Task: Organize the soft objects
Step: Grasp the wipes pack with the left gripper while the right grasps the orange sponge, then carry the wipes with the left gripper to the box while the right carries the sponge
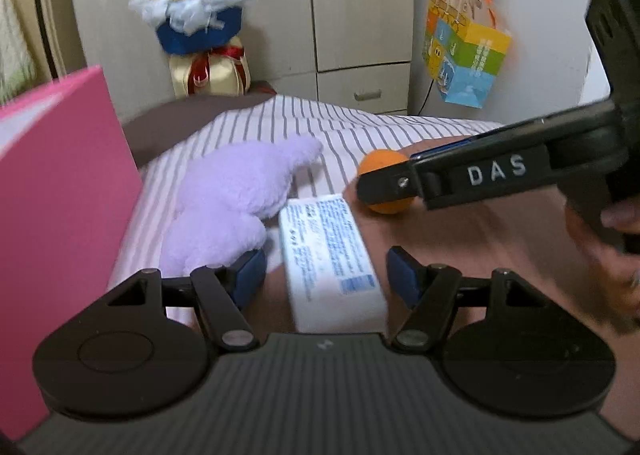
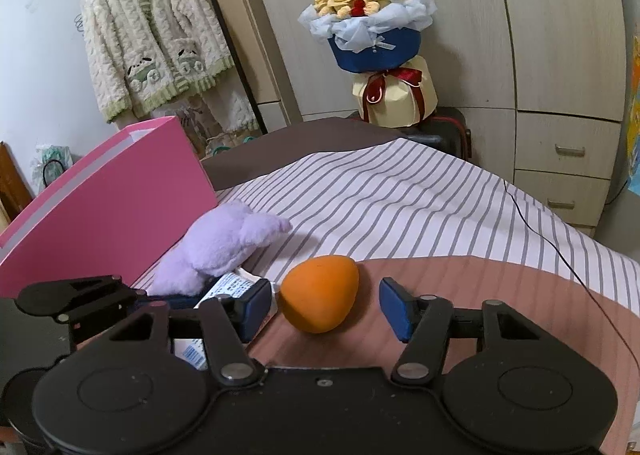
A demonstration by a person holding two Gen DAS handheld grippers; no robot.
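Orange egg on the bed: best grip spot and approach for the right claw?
Grip the egg across its widest middle, one pad on each side, coming from the near side along the bed. It lies tilted, narrow end up and right, so pads near that taper could slip off. The right claw already straddles it, open.

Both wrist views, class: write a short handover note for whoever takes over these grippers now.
Left gripper: open, straddling the white printed tissue pack, not gripping.
Right gripper: open, around the orange egg-shaped soft toy, pads apart from it.
Purple plush toy lies on the striped bedsheet beside the pink box.
Done: nothing visibly put away.
Left: probably grasp and sort all three.
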